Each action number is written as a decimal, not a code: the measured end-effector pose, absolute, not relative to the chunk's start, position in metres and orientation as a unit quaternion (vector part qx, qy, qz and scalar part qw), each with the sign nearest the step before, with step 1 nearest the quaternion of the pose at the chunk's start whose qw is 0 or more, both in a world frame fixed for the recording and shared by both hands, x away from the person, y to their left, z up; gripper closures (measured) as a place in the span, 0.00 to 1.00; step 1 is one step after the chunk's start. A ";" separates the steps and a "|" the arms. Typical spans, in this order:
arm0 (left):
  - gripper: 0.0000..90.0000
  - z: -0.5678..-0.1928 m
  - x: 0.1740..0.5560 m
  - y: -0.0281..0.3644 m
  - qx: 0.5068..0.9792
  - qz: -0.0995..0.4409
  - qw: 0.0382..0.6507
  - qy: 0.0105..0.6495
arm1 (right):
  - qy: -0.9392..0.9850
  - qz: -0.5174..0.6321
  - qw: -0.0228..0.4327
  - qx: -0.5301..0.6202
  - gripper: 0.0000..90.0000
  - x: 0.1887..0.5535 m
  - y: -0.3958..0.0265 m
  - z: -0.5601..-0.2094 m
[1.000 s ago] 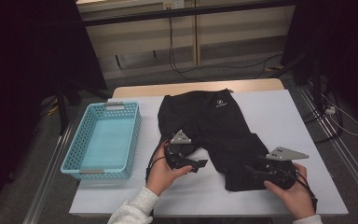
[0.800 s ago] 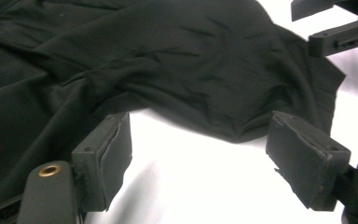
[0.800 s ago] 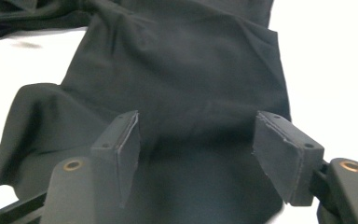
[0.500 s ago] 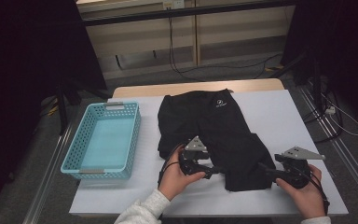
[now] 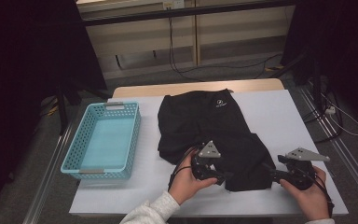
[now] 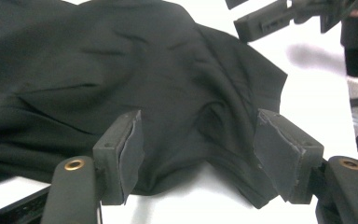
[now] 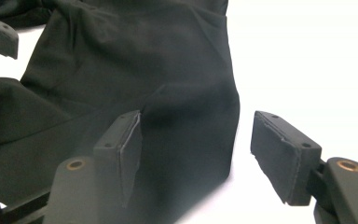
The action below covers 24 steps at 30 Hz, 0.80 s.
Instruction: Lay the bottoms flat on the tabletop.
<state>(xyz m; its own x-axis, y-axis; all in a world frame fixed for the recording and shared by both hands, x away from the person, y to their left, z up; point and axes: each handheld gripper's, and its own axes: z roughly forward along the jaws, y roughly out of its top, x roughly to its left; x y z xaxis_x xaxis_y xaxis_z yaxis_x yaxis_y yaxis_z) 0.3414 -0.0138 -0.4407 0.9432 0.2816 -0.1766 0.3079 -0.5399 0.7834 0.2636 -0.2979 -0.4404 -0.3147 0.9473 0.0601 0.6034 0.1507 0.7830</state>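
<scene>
At the table's (image 5: 279, 112) near edge, both open grippers (image 5: 224, 178) (image 5: 266, 169) straddle the black garment's (image 5: 205, 126) hem; folding barely begun, basket (image 5: 103, 173) empty.

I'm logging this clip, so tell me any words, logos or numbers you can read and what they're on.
Small white logo with a line of lettering on the black garment, near its far edge: too small and blurred to read.
Nothing readable elsewhere.

Bare white table (image 5: 284, 116) lies open to the right of the black garment (image 5: 205, 126). On the left, the turquoise basket (image 5: 103, 140) stands in the way, leaving a narrow strip of table between them.
</scene>
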 end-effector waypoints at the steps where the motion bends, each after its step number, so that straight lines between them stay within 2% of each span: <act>1: 0.39 -0.444 0.341 -0.016 0.881 -0.017 0.444 0.166 | 0.722 0.368 0.232 0.538 0.38 0.264 -0.297 -0.441; 5: 0.49 -0.458 0.340 -0.020 0.889 -0.029 0.425 0.170 | 0.727 0.363 0.232 0.535 0.37 0.265 -0.293 -0.442; 7: 0.59 -0.459 0.339 -0.021 0.885 -0.037 0.428 0.182 | 0.729 0.362 0.233 0.532 0.37 0.266 -0.292 -0.442; 10: 0.81 -0.457 0.337 -0.022 0.889 -0.041 0.416 0.185 | 0.731 0.359 0.230 0.533 0.38 0.266 -0.292 -0.444; 12: 0.92 -0.457 0.337 -0.021 0.888 -0.046 0.414 0.193 | 0.735 0.354 0.223 0.533 0.47 0.266 -0.290 -0.446; 13: 0.94 -0.457 0.337 -0.021 0.888 -0.047 0.413 0.199 | 0.738 0.351 0.221 0.532 0.48 0.267 -0.289 -0.448; 14: 0.95 -0.456 0.338 -0.019 0.889 -0.048 0.410 0.200 | 0.741 0.346 0.219 0.532 0.51 0.267 -0.288 -0.449; 15: 0.95 -0.454 0.339 -0.018 0.887 -0.050 0.411 0.203 | 0.745 0.340 0.214 0.533 0.60 0.268 -0.288 -0.450; 17: 0.95 -0.451 0.340 -0.016 0.886 -0.051 0.412 0.208 | 0.747 0.330 0.209 0.538 0.65 0.270 -0.287 -0.455; 20: 0.95 -0.448 0.341 -0.013 0.881 -0.057 0.420 0.212 | 0.752 0.337 0.202 0.529 0.95 0.274 -0.288 -0.454; 21: 0.95 -0.447 0.340 -0.012 0.880 -0.060 0.420 0.213 | 0.756 0.337 0.202 0.524 1.00 0.275 -0.288 -0.453; 24: 0.95 -0.444 0.342 -0.009 0.877 -0.057 0.426 0.215 | 0.756 0.341 0.208 0.519 1.00 0.276 -0.287 -0.446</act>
